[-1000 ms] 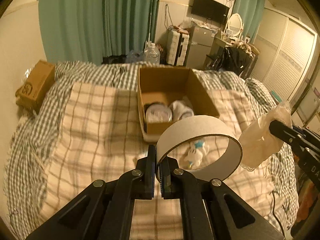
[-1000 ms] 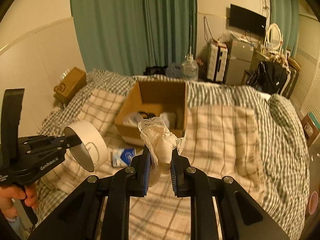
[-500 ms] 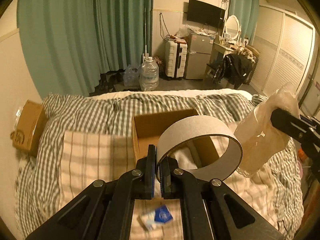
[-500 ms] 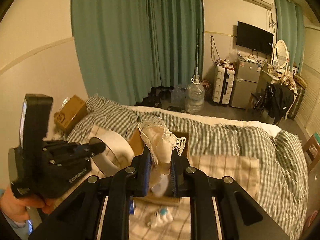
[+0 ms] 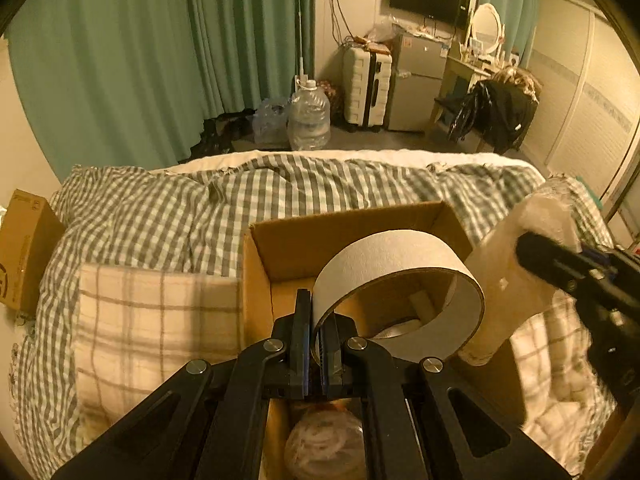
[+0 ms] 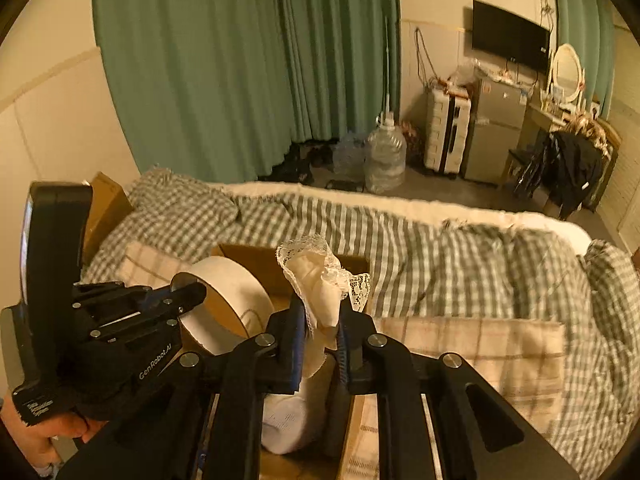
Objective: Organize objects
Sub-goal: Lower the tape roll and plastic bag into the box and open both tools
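box [image 5: 352, 236] sits open on the bed [image 5: 160, 216], and both tools hang right over it. left tool [image 5: 316, 344] is pinching the wall of a tape ring [image 5: 400, 256], jaws pressed tight on the cardboard edge, the ring held above the box's open mouth. right tool [image 6: 322, 332] is pinching a cream lace cloth [image 6: 320, 276], jaws clamped on the bunched fabric, also over the box, on its right half.

progress check: the box is not bare. inside it, under the left tool, there's a clear bag [image 5: 324, 444] with something pale coiled in it, and deeper in the box a white roll-like shape [image 5: 400, 330] that i can't identify. from the right wrist view a white bundle [image 6: 286, 420] lies in the box below the cloth. so some things look packed already, and two more are about to go in, by my read. neither is released yet; both are clear of the box floor. whether anything is left on the bed outside the box, these views don't show; the bedding beside the box looks free of loose items where visible.

writing: the left tool's body reads "genrobot.ai" [image 6: 154, 362] in the right wrist view, with a small label lower on its handle too blurred to read. a brown carton [image 5: 20, 256] left of the box carries a dark printed mark, not legible.
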A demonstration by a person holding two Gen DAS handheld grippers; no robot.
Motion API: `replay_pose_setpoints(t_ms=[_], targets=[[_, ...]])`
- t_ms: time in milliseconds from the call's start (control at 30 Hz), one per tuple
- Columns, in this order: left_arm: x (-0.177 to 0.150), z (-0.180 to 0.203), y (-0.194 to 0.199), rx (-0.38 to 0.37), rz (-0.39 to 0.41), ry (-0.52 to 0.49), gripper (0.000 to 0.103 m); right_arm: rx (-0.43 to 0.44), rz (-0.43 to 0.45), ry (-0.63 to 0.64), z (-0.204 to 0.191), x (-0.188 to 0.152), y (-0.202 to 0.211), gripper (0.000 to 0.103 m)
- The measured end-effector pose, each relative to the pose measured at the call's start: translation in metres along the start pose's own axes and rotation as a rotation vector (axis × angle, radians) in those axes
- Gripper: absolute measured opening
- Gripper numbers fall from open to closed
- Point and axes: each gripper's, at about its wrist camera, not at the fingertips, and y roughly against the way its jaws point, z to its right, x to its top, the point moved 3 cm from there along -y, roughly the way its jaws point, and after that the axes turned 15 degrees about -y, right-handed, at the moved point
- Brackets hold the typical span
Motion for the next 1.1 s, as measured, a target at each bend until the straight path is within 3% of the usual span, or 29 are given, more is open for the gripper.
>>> replay_pose_setpoints(t_ms=[267, 500, 600, 633, 667, 833, 1100], targets=[[-0.003, 0.009, -0.024, 0.044, -0.015, -0.053, 0.004, 0.024, -0.037, -0.044, 0.013, -0.006, -0.043, 0.013], [-0.009, 0.015, -0.028, -0.005, -0.037, -0.054, 0.009, 0.047, -0.043, -0.07, 0.013, -0.009, -0.045, 0.017], [-0.01, 0.018, -0.022, -0.027, -0.041, -0.073, 0.033, 0.054, -0.043, -0.097, 0.015, -0.007, -0.04, 0.03], [-0.011, 0.019, -0.019, -0.027, -0.044, -0.076, 0.054, 0.052, -0.038, -0.105, 0.016, -0.006, -0.038, 0.041], [-0.011, 0.019, -0.015, -0.017, -0.038, -0.074, 0.069, 0.052, -0.033, -0.114, 0.017, -0.005, -0.035, 0.051], [-0.008, 0.015, 0.013, -0.022, 0.015, -0.053, 0.074, 0.075, -0.009, -0.155, 0.018, 0.006, -0.01, 0.067], [0.0, 0.012, 0.09, 0.022, 0.11, -0.06, 0.091, 0.037, 0.07, -0.114, 0.011, 0.014, 0.064, 0.07]])
